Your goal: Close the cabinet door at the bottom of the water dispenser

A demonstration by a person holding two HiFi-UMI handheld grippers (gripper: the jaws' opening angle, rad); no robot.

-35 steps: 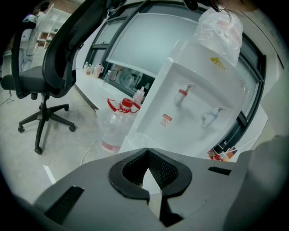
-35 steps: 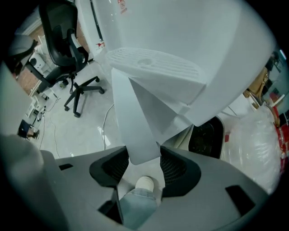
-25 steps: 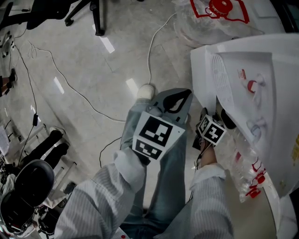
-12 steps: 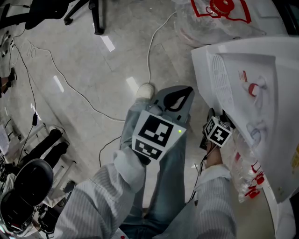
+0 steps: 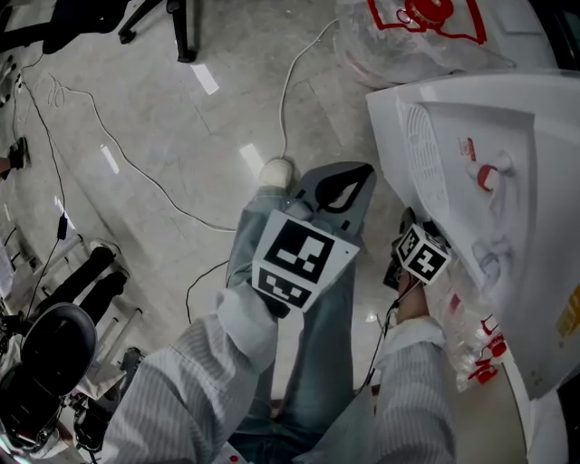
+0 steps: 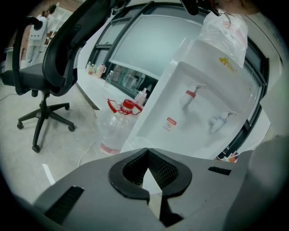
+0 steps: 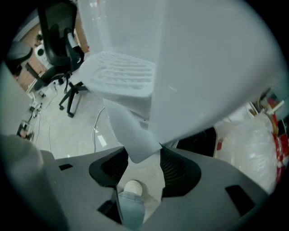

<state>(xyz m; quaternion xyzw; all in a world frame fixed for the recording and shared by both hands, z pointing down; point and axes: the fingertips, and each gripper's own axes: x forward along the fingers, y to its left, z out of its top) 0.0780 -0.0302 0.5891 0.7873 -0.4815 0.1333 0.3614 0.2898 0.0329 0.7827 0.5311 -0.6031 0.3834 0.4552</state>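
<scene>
The white water dispenser point(image 5: 507, 163) stands at the right, with its drip tray point(image 5: 415, 149) facing me. My right gripper points steeply down below that tray; in the head view only its marker cube point(image 5: 421, 254) shows. In the right gripper view the right gripper point(image 7: 142, 150) is open, and the lower corner of the white cabinet door point(image 7: 131, 133) reaches down between its jaws. Behind the door is the dark cabinet opening point(image 7: 198, 140). My left gripper point(image 5: 361, 172) hangs over my leg, shut and empty, left of the dispenser point(image 6: 203, 113).
A clear water bottle with a red handle point(image 5: 417, 27) lies on the floor behind the dispenser. Crumpled plastic with red print point(image 5: 471, 335) sits by its base. A white cable point(image 5: 290, 91) crosses the floor. An office chair point(image 6: 45, 67) stands further left.
My right gripper has shifted a little to the right, closer under the dispenser's front. The left gripper has stayed where it was.
</scene>
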